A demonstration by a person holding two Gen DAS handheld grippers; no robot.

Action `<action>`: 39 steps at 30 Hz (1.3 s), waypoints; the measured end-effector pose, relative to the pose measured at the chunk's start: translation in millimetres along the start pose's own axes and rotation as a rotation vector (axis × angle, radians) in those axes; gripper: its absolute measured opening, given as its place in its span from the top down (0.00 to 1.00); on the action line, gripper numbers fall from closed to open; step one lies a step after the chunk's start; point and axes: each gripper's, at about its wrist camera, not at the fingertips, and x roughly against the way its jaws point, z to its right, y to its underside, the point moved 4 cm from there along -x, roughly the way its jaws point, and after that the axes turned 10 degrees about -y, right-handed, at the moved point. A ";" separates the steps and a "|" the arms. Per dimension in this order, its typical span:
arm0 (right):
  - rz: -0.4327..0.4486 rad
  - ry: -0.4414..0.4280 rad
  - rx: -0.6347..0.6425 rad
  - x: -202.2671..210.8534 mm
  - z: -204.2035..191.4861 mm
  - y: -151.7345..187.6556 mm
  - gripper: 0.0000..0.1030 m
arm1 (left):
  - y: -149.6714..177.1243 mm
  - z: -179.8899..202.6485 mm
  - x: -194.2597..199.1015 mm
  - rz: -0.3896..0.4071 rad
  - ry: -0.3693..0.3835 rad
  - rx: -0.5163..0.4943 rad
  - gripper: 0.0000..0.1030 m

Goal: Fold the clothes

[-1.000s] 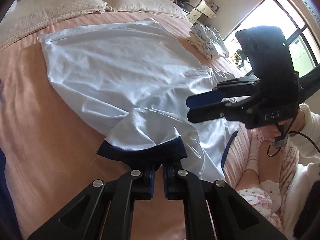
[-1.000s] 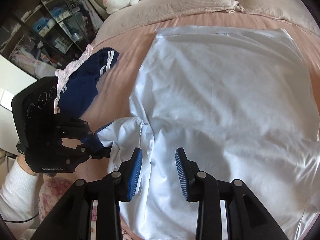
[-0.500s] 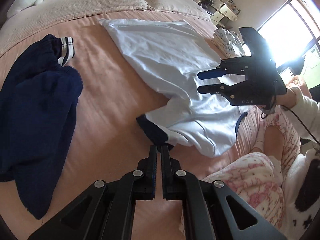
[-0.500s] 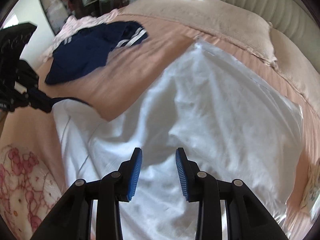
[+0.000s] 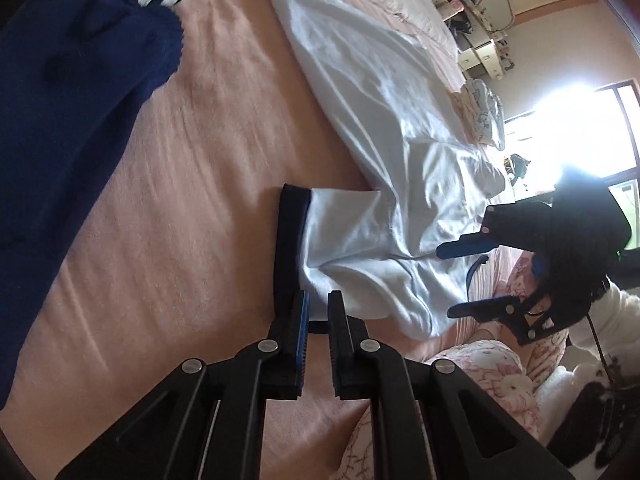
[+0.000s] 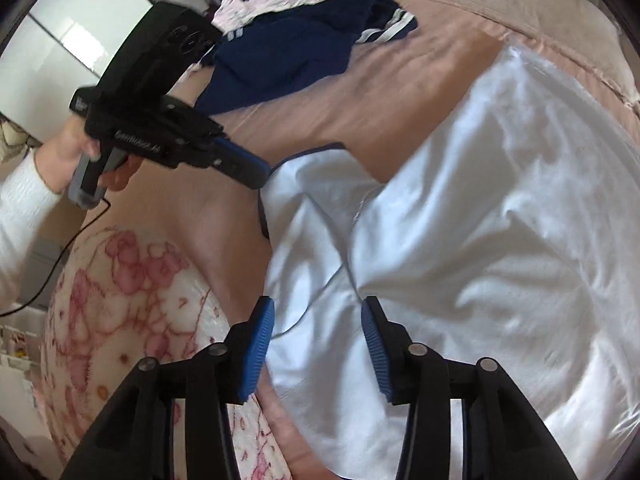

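A white shirt (image 5: 380,112) is seen spread across a pink bed sheet (image 5: 192,184), its one visible sleeve ending in a navy cuff (image 5: 290,248). In the left wrist view the left gripper (image 5: 318,300) is held at the near end of that cuff; its jaws have just been opening and a narrow gap now shows between them, with a strip of navy fabric between the fingers, though whether the pads press on it cannot be told. Only this view takes in a bright window (image 5: 580,128) beyond the shirt's far side, shelving against the wall, and a small heap of pale patterned clothes (image 5: 480,114) lying just past the shirt. The right gripper (image 5: 460,280) is seen hovering above the shirt's near edge, fingers spread.

In the right wrist view the right gripper (image 6: 318,344) is shown with jaws parted — they have just been opening — and only the shirt (image 6: 500,240) lying below the gap, nothing clamped. The left gripper (image 6: 256,176) is shown at the cuff (image 6: 308,154), held in a hand (image 6: 76,148) with a white sleeve. Only here are a white cabinet door (image 6: 68,40) and pink floral pyjama trousers (image 6: 128,300) beside the shirt made out.

Counted across both views: one shirt, one crumpled navy garment with white stripes (image 6: 296,52) — lying beyond the cuff — and two grippers. A beige pillow (image 6: 500,4) is seen past the shirt's far end.
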 end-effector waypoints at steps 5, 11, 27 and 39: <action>-0.058 0.008 0.018 -36.0 -0.8 -19.7 0.54 | 10.7 -3.8 6.4 0.022 -0.016 0.022 0.92; -0.085 0.141 0.145 -55.0 -10.0 -22.5 0.75 | 17.8 -7.7 7.8 0.021 -0.052 0.044 0.89; 0.249 -0.259 -0.375 49.2 71.3 21.9 0.97 | -26.6 54.6 2.8 0.018 0.398 0.154 0.31; 0.340 -0.268 -0.473 80.7 89.1 -1.5 0.97 | -36.3 60.9 -32.2 -0.077 0.519 0.233 0.31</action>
